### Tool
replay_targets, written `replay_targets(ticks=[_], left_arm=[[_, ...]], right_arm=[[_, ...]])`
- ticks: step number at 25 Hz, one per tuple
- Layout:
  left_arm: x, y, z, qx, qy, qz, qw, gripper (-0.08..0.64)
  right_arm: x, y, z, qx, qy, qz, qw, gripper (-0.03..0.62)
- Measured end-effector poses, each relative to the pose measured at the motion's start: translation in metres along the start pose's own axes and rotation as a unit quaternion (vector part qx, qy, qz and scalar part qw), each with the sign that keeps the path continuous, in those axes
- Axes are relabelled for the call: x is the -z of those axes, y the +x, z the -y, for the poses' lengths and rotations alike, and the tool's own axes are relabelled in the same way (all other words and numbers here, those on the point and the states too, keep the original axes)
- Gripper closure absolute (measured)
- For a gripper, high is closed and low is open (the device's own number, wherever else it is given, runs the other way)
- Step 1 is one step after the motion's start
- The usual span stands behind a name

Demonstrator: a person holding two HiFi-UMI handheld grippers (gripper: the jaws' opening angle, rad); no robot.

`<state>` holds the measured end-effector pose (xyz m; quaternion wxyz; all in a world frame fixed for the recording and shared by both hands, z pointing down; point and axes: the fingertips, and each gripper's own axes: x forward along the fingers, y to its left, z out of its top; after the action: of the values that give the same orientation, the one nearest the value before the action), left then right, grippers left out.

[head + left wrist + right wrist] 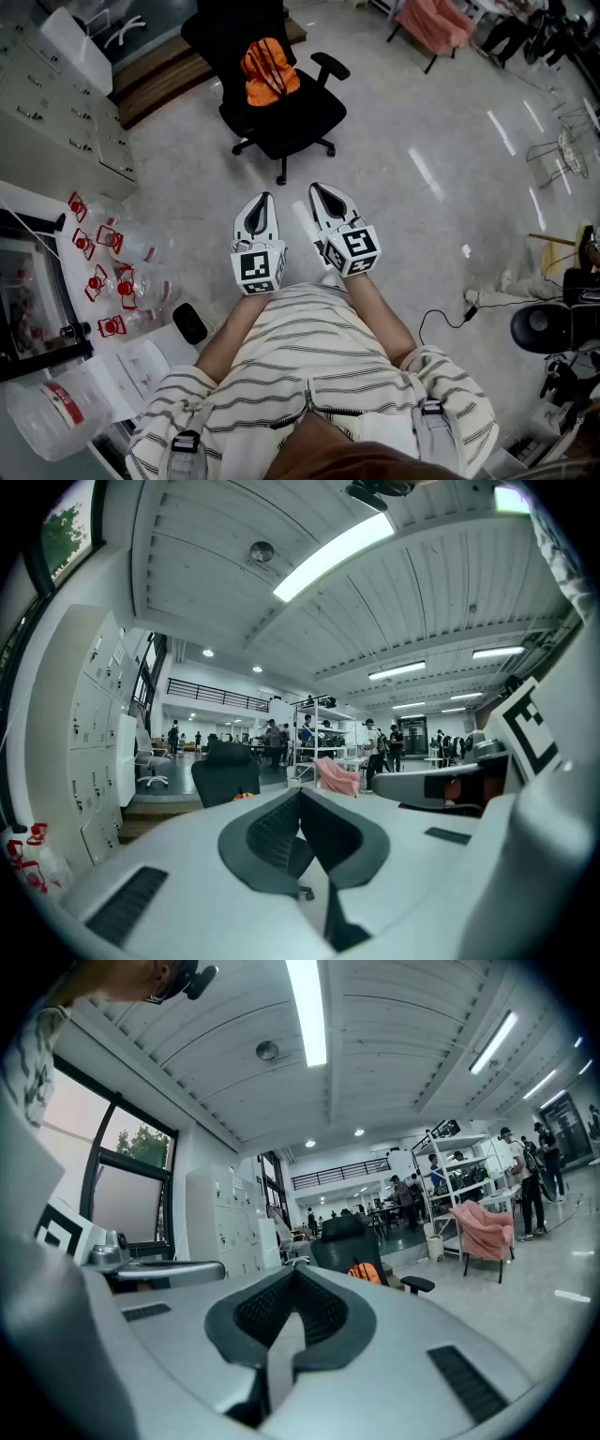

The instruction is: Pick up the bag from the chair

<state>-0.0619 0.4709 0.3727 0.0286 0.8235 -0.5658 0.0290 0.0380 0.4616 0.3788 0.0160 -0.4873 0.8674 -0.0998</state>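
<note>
**Both tools shut, bag still well ahead**

The left tool (266,196) and the right tool (317,188) are held side by side close to the striped shirt. Each has its jaws pressed together with nothing between them, and the ribbed dark pads meet at the tip. Beyond them is a stretch of pale, glossy floor (422,178).

Then comes the chair (305,120) – black, padded, armrested, on a wheeled star base. The bag (269,71) sits on its seat against the backrest, well apart from both tools. It is orange, soft and crumpled, with dark straps, and its long axis appears to run away from the person. Neither tool is clearly nearer, though the left one lines up with it more directly – the reach is forward.
</note>
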Motion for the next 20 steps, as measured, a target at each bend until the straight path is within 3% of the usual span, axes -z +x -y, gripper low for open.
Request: replay_targets(ticks=[8,20], left_arm=[[0.007,0.009,0.019,-0.008,-0.004,-0.007,0.9999,0.537],[0.018,0.017,0.054,-0.027,-0.012,-0.014,0.9995,0.537]], right_arm=[[-0.009,-0.011,0.021,-0.013,-0.001,0.019,1.0,0.574],[-0.006,-0.023,0.052,-0.035,-0.016,0.007,0.999,0.574]])
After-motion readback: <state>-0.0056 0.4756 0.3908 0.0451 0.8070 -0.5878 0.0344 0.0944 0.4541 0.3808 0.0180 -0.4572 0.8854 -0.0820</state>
